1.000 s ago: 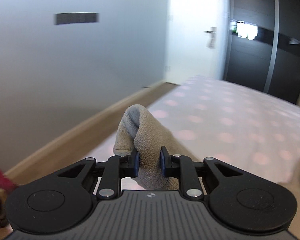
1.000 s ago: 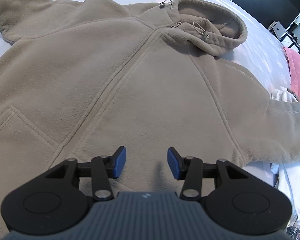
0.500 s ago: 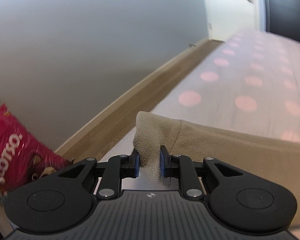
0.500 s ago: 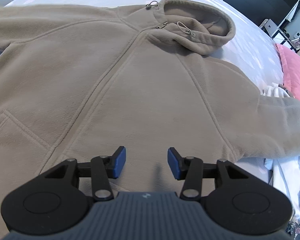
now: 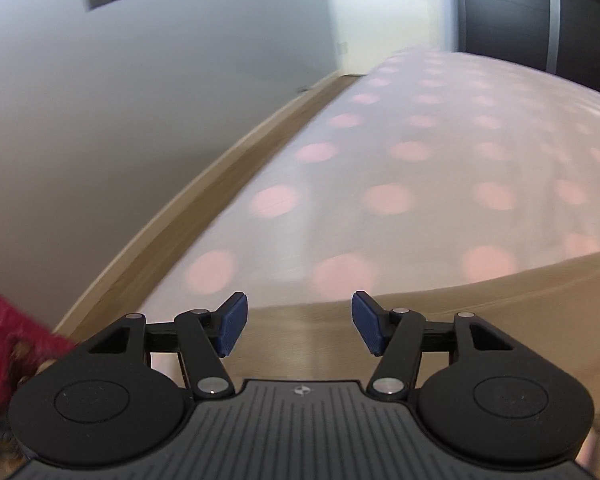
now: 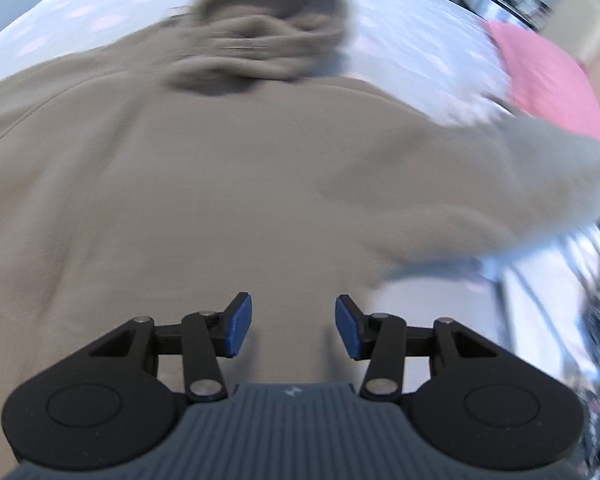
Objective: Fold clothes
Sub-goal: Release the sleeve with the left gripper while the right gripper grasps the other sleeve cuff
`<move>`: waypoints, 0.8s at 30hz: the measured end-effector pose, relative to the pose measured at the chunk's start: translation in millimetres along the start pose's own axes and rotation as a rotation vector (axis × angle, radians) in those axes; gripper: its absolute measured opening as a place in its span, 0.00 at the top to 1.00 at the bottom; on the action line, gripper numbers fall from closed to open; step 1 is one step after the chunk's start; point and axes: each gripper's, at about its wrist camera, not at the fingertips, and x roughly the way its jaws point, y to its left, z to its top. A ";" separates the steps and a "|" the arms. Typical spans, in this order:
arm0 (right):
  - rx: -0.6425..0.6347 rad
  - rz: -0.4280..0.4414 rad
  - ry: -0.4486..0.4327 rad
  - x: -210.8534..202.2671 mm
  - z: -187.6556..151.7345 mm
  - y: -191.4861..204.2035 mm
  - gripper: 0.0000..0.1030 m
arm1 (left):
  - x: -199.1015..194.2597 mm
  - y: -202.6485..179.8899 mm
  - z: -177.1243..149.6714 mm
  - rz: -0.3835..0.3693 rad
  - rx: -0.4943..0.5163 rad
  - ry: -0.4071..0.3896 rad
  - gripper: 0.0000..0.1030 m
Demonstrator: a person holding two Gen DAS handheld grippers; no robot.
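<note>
Left wrist view: left gripper (image 5: 298,326) has its fingers spread wide, nothing between them. A tan fleece strip, probably a sleeve (image 5: 479,300) of the hoodie, lies flat just ahead of and under the pads, running off right of the right finger. Beyond the tips: polka-dot bedsheet (image 5: 399,152). Left of the left finger: wooden bed edge (image 5: 188,208), and a blurred red bag (image 5: 4,344) at the far left.

Right wrist view is motion-blurred. Right gripper (image 6: 294,322) fingers are also apart and empty. The hoodie (image 6: 204,184) lies spread front-up directly ahead of the tips, hood (image 6: 268,36) at the far end. Its other sleeve (image 6: 519,184) angles out right of the right finger, over something white. A pink item (image 6: 547,76) sits beyond that.

Judgement: garment is spread flat, sleeves out, no fold visible. To fold cleanly:
- pinch at a seam or cuff, not mid-panel; fleece is thick, so take a full bite
- grab one layer only
- bring the sleeve across the chest flat and keep tension so it doesn't bunch
- slow the right hand first; blur makes aim poor
</note>
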 end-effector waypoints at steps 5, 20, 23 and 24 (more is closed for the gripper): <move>0.172 -0.106 -0.013 2.9 13.0 -97.7 0.51 | -17.3 -62.2 17.4 -0.145 0.054 -0.010 0.45; 0.949 -0.079 -0.291 4.9 48.8 -384.0 0.32 | -48.5 -243.0 -18.0 -0.389 0.283 0.077 0.45; 1.078 -0.017 -0.316 26.9 47.6 -411.4 0.32 | -49.4 -262.8 -29.1 -0.391 0.332 0.077 0.45; 1.116 0.004 -0.324 34.2 47.5 -419.1 0.32 | -47.7 -268.4 -30.3 -0.390 0.345 0.079 0.45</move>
